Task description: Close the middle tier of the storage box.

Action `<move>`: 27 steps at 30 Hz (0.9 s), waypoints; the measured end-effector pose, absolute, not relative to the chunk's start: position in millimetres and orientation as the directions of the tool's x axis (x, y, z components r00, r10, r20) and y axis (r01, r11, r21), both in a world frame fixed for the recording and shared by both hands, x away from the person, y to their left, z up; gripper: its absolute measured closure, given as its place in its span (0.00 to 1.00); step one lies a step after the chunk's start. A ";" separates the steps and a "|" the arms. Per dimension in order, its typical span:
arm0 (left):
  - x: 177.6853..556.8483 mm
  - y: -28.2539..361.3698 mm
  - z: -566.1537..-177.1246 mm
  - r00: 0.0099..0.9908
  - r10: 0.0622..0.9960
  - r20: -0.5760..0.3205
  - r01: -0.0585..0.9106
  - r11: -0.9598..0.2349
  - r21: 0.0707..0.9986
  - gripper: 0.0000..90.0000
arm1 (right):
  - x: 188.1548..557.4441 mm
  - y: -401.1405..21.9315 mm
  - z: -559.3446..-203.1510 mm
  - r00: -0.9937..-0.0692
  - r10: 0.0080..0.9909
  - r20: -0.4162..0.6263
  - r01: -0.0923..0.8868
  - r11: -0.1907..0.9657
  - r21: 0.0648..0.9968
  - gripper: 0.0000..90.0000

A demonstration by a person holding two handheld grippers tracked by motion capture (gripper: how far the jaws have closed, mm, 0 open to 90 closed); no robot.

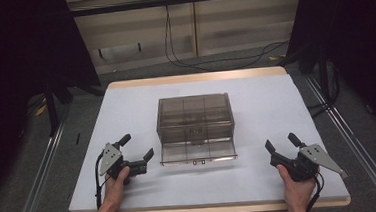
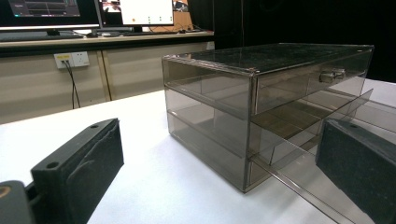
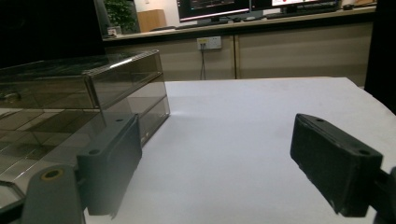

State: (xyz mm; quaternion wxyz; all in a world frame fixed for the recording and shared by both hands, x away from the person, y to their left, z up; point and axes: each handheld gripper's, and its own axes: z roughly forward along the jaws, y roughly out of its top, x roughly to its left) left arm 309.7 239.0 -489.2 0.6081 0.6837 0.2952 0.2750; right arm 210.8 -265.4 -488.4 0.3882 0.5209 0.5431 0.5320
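While the see-through drawer box [image 1: 195, 120] sits in the middle of the white table [image 1: 131, 190], both grippers wait near the front edge, one on each side of it. The box is smoky brown plastic with two levels. Its bottom drawer [image 1: 197, 151] is pulled out toward the person, and its top drawer [image 2: 299, 84] is pushed in, with a small knob [image 2: 332, 74] on its front. Both drawers look empty.

The box's long side runs left to right across the table, and the drawers slide toward the person and back. So to push the bottom drawer in, a gripper would have to come in front of it and push away from the person.

The left gripper [image 1: 139, 147] is close to the left front corner of the open drawer, but not touching it. Its jaws are spread wide with nothing between them. The right gripper [image 1: 281, 142] is a bit farther off on the other side, also with jaws spread wide and nothing in them. I think the left one is nearer, so it has the shorter way to go.

Behind the table there is a wall with a socket [image 2: 71, 59] and a desk with screens [image 3: 212, 8].
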 end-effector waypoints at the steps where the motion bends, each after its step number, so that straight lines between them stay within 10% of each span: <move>1: 309.4 238.5 -489.3 0.675 0.738 0.012 0.070 -0.081 0.994 0.01 | 211.1 -265.4 -488.4 -0.153 0.979 0.132 0.155 -0.109 0.982 0.24; 17: 309.5 238.6 -489.2 0.675 0.738 0.018 0.068 -0.086 0.994 0.01 | 209.3 -244.0 -484.3 -0.307 0.940 0.150 0.241 -0.076 0.968 0.66; 27: 309.4 238.6 -489.2 0.675 0.737 0.019 0.068 -0.087 0.994 0.01 | 205.6 -228.4 -481.5 -0.376 0.913 0.157 0.248 -0.064 0.967 0.73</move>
